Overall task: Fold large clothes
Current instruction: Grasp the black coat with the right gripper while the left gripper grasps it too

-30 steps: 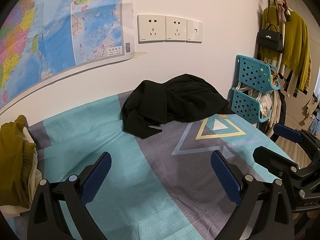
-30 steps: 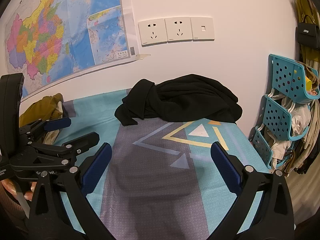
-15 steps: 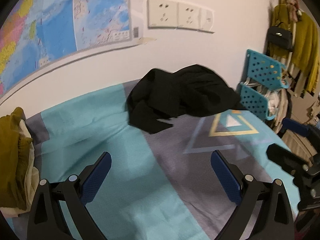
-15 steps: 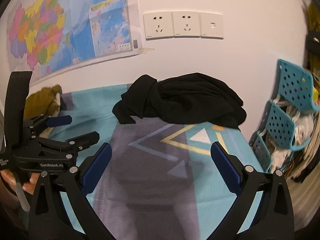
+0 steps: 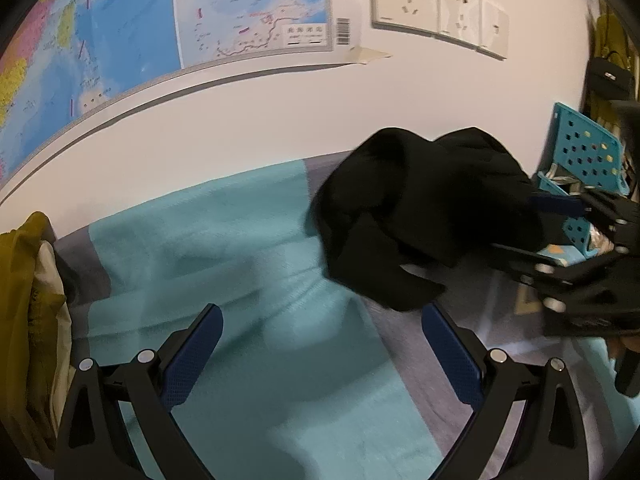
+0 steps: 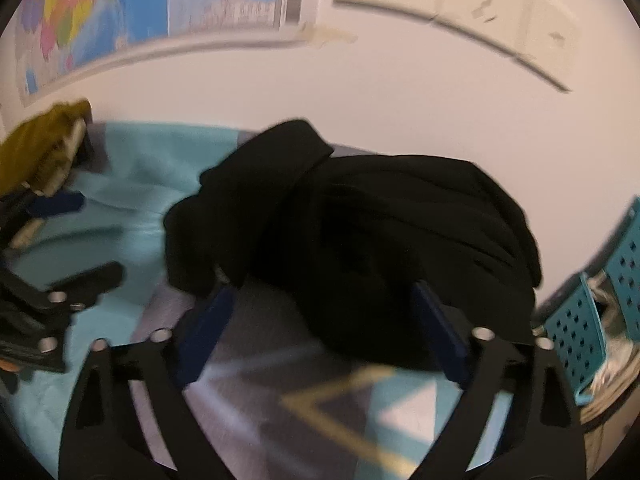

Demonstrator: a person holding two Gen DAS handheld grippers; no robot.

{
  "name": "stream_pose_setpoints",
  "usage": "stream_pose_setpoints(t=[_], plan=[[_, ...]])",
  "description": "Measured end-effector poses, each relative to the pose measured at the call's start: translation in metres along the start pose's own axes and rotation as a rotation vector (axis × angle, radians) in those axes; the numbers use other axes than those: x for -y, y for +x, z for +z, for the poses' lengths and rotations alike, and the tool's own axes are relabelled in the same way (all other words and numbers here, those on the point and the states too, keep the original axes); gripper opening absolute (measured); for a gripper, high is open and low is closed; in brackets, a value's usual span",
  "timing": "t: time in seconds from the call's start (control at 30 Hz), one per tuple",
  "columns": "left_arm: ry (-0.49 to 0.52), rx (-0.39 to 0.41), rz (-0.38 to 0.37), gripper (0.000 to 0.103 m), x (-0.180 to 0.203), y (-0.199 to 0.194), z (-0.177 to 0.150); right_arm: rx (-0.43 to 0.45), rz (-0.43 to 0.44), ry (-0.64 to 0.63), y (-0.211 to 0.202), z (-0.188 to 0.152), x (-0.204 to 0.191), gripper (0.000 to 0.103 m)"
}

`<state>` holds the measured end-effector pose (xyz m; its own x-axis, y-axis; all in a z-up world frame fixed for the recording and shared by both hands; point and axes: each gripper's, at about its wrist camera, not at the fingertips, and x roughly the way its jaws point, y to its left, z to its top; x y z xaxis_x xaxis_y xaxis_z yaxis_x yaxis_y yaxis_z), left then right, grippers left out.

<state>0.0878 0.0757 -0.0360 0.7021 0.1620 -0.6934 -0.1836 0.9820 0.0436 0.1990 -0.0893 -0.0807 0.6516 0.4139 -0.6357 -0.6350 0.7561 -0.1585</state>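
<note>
Right gripper (image 6: 320, 332) jaws closing, blue pads either side of the near edge of the crumpled black fabric garment (image 6: 360, 232), cloth between them but pads not yet pressing, as far as blur lets me tell. Left gripper (image 5: 320, 356) jaws wide apart, nothing between, only the teal-and-grey patterned bedsheet (image 5: 240, 280) below them. Garment sits ahead and right of the left jaws, bunched against the white wall (image 5: 280, 120), unfolded, so task looks barely started: it likely needs grabbing and pulling out flat first. Right gripper goes in first probably because the heap's bulk is on its side; left hangs back, aimed at the dangling sleeve-like flap nearest it, likely to take a second hold. Both grippers tilt downward toward the bed, right one reaching deep into the heap and seen side-on at the right edge of the left view. Olive-yellow cloth pile (image 5: 28, 320) far left of the left jaws, teal perforated plastic rack (image 6: 580, 328) right of the right jaws; neither involved.
</note>
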Motion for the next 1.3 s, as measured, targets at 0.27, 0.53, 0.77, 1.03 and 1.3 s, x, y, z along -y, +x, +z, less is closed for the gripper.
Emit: stream_pose_setpoints(t=[0.27,0.53,0.77,1.03,1.3], plan=[[-0.012,0.001,0.024,0.096,-0.014,0.015,0.005,0.027,0.038,-0.054,-0.003,0.015,0.015,0.009],[-0.019,0.011,0.048,0.096,-0.027,0.027,0.014,0.042,0.027,-0.124,-0.036,0.021,0.034,0.038],[-0.01,-0.007,0.07,0.096,-0.034,0.04,0.016,0.005,0.056,-0.211,0.01,0.025,0.01,0.026],[0.074,0.075,-0.038,0.096,-0.027,0.023,0.021,0.277,-0.055,-0.077,-0.093,0.059,0.059,0.006],[0.341,0.236,-0.276,0.096,0.046,-0.004,0.028,0.363,-0.104,0.102,-0.157,0.062,0.124,0.005]])
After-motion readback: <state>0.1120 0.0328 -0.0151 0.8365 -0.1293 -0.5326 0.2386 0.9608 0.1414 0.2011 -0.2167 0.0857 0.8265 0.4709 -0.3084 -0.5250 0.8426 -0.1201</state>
